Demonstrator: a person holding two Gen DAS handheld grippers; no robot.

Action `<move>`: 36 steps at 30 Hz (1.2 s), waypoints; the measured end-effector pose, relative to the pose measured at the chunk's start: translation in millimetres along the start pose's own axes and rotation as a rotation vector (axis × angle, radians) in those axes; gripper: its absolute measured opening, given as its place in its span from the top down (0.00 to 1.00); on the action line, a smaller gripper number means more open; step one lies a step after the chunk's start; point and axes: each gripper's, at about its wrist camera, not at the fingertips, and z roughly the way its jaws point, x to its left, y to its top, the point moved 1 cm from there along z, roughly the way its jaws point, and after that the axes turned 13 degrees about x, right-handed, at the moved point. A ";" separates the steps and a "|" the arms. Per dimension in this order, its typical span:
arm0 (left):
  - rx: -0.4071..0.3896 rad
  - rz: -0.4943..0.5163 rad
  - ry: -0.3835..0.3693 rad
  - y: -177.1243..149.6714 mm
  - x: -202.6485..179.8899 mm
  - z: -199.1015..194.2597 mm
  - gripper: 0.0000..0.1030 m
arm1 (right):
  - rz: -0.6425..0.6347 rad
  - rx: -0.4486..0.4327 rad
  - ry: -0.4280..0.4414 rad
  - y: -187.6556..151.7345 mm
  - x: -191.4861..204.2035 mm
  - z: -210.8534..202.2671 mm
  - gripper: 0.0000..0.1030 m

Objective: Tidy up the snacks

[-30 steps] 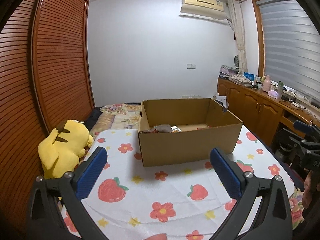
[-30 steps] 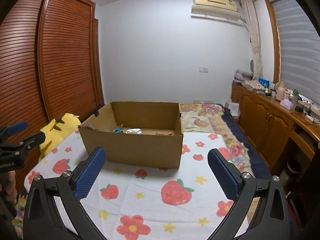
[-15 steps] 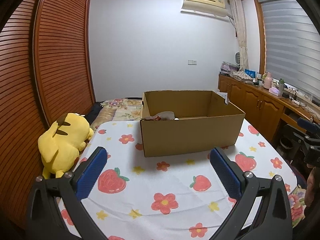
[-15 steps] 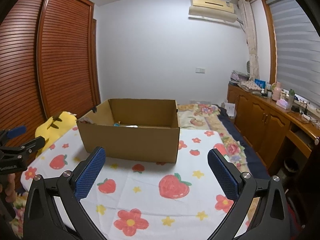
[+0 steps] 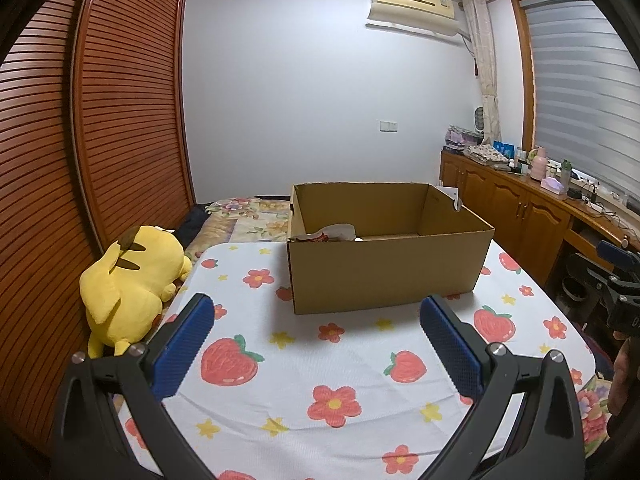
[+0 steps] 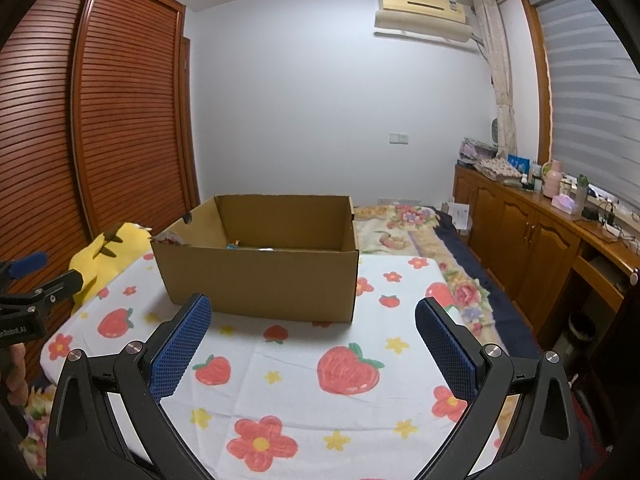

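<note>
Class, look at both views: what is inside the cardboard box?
Inside the cardboard box, a few snack wrappers peek above the near wall at its left end. The wall hides the box floor, so any other contents cannot be seen.

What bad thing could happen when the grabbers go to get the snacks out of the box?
The snacks lie low behind the tall wall of the cardboard box, so the open left gripper or right gripper might bump the rim and shove the box. The strawberry cloth could slide or wrinkle under it. The yellow plush toy sits at the edge and might get knocked.
</note>
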 end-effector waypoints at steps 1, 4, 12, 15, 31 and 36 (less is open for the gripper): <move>-0.001 0.001 0.000 -0.1 0.0 -0.2 0.00 | -0.002 0.001 -0.001 0.1 -0.1 -0.6 0.00; -0.004 0.006 0.004 0.2 -1.1 -1.1 0.00 | -0.002 0.000 0.000 0.1 -0.2 -0.5 0.00; -0.008 0.009 0.004 0.5 -2.6 -2.4 0.00 | -0.003 -0.001 -0.001 -0.7 0.7 -0.9 0.00; -0.012 0.011 0.004 0.6 -3.6 -4.1 0.00 | -0.001 -0.001 0.000 -0.6 0.4 -1.1 0.00; -0.023 0.013 0.003 1.2 -4.6 -8.2 0.00 | 0.000 0.000 0.000 -1.2 1.2 -0.8 0.00; -0.025 0.014 0.004 1.7 -4.8 -8.1 0.00 | 0.000 0.000 0.001 -1.5 2.3 -0.4 0.00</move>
